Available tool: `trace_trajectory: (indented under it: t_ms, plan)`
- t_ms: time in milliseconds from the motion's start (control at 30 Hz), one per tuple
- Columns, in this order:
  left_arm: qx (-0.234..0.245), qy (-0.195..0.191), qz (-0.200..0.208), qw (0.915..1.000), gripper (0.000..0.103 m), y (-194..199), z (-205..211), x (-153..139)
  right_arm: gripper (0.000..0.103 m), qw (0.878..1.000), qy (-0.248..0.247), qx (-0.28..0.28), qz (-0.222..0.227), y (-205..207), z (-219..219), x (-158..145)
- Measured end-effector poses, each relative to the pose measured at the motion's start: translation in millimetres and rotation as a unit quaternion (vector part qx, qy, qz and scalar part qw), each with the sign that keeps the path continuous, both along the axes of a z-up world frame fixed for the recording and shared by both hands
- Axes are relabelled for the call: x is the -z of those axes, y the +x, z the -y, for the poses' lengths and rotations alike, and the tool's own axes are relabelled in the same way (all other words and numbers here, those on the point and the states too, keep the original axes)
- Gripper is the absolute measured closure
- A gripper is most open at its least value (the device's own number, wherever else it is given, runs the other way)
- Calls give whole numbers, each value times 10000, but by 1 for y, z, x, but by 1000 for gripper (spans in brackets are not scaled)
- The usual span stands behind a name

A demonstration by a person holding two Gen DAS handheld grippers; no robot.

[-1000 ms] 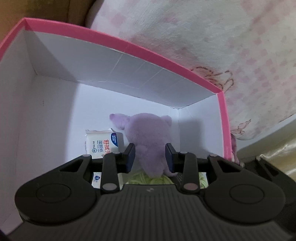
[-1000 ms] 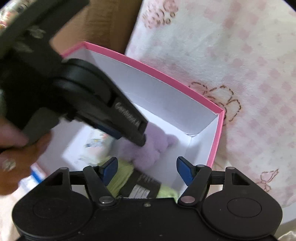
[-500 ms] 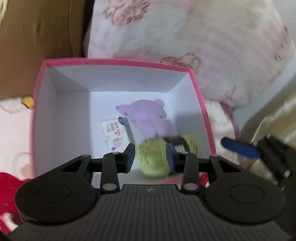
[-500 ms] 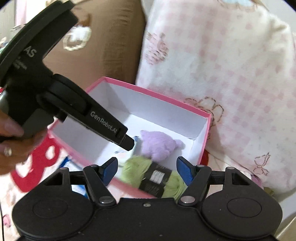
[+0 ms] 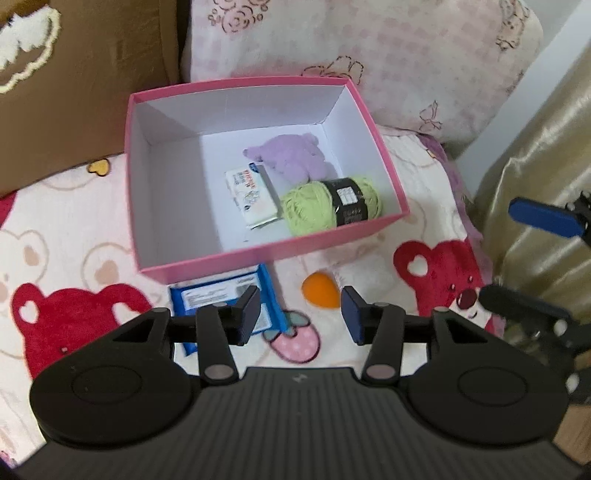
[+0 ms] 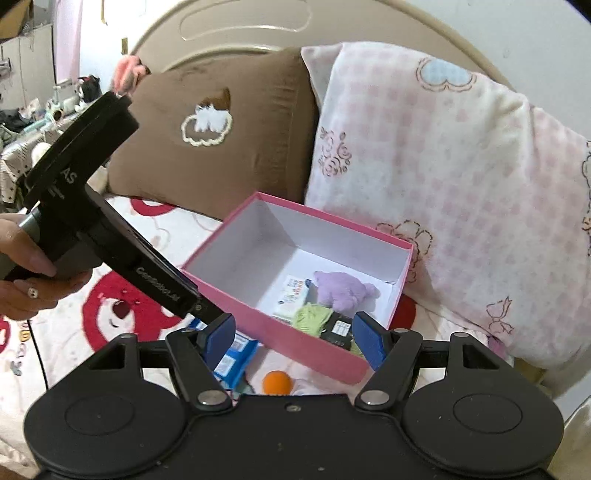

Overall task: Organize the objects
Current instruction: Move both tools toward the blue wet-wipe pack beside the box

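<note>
A pink box (image 5: 258, 254) (image 6: 280, 325) with white inside sits on the bed. In it lie a purple plush toy (image 5: 291, 155) (image 6: 343, 288), a white tissue pack (image 5: 251, 194) (image 6: 293, 295) and a green yarn ball (image 5: 328, 205) (image 6: 314, 317). A blue packet (image 5: 221, 295) (image 6: 236, 356) and an orange ball (image 5: 319, 291) (image 6: 277, 382) lie on the blanket in front of the box. My left gripper (image 5: 299, 314) is open and empty, above the blanket before the box. My right gripper (image 6: 293, 341) is open and empty, to the right of the left one.
A brown pillow (image 6: 221, 129) and a pink checked pillow (image 6: 443, 177) stand behind the box. The bed has a white blanket with red bears (image 5: 74, 314). A beige headboard (image 6: 258, 26) is behind. Gold fabric (image 5: 535, 166) hangs at the right.
Both grippers have pulled back and up out of the box. The left gripper let go of the purple plush toy, which now lies in the box. The blue packet and orange ball have come into view.
</note>
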State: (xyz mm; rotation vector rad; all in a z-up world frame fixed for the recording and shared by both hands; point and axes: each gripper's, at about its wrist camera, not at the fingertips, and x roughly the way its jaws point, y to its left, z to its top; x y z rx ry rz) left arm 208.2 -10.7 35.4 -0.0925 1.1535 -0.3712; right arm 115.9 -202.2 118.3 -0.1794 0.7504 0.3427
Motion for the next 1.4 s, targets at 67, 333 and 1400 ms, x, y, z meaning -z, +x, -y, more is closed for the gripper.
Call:
trace_trajectory:
  t_ms: [67, 333, 1400]
  plan:
    - [-54, 37, 57, 10000, 53, -10, -7, -4, 29, 10000, 16, -31, -63, -6, -2, -1]
    - [-25, 130, 339, 9993, 48, -51, -29, -23, 27, 9984, 162, -315, -429, -29, -12, 0]
    - [-491, -66, 230, 9985, 44, -52, -75, 111, 24, 9960, 403, -672, -424, -1, -75, 189]
